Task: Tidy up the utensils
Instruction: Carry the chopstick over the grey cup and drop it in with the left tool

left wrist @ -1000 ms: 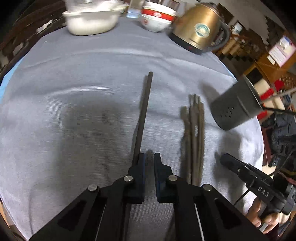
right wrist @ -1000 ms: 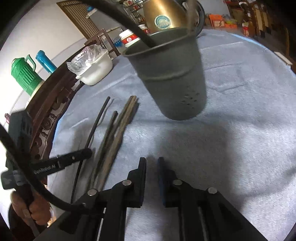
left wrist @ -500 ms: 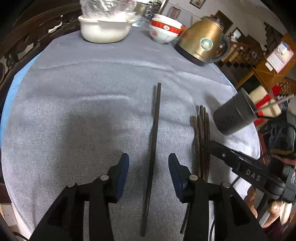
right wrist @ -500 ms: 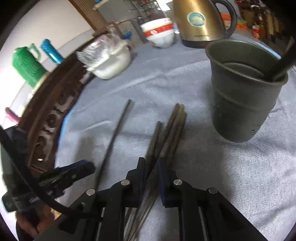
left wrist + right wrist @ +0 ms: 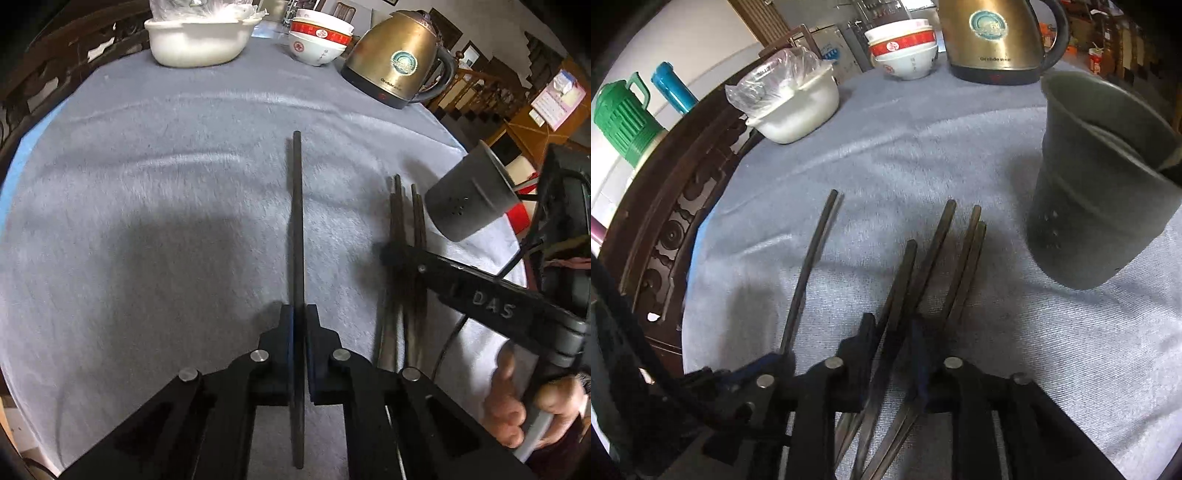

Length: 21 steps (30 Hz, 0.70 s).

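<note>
A single dark chopstick [image 5: 297, 221] lies on the grey tablecloth [image 5: 147, 184], pointing away. My left gripper [image 5: 299, 317] is shut on its near part. It also shows in the right wrist view [image 5: 812, 258]. A bundle of several dark chopsticks [image 5: 404, 229] lies to its right. My right gripper [image 5: 892, 325] is open and straddles that bundle [image 5: 938, 251]; one chopstick runs between the fingers. A dark grey utensil holder [image 5: 1097, 192] stands upright at the right, with something dark sticking out of it.
At the far side of the table stand a white tub with a plastic bag [image 5: 199, 37], stacked red-and-white bowls [image 5: 317, 40] and a gold kettle [image 5: 399, 62]. A carved wooden chair back [image 5: 683, 206] and a green jug [image 5: 624, 118] are at the left.
My left gripper opened around the single chopstick, then closed on it. My right gripper moved down from the holder to the bundle and opened over it.
</note>
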{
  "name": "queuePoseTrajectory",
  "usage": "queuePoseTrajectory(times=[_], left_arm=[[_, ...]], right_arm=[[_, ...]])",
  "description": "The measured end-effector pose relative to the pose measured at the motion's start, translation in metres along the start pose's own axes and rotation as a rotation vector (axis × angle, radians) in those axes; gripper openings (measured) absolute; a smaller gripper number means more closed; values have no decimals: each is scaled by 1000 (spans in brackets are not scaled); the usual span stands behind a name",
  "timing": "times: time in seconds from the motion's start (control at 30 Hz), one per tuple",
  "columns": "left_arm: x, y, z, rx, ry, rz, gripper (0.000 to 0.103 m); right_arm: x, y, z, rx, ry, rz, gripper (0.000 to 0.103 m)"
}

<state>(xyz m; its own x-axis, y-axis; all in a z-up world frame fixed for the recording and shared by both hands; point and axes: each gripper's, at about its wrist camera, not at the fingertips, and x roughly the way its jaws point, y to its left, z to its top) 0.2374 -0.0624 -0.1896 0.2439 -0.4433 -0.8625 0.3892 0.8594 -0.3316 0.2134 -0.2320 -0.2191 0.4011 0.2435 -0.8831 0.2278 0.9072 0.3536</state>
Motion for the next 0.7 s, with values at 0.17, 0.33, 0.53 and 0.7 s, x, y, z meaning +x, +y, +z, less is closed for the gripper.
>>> queuePoseTrajectory(times=[0.17,0.33,0.53,0.7], left_arm=[[-6,-8,-22,13,9,-20,6],[-11,-17,-41,14,41,-48,6],[-9,-17,-32,12,70,-62,7],[-6,-17,4,6,48,-25,9]], right_arm=[[-8,-3,-12,-42,-29,10,18],[-20,-12,-28,-48,-39,37,13],[-46,-25,-42,-29,-82,131,9],[-59,-38,-47,-3,-107,160,9]])
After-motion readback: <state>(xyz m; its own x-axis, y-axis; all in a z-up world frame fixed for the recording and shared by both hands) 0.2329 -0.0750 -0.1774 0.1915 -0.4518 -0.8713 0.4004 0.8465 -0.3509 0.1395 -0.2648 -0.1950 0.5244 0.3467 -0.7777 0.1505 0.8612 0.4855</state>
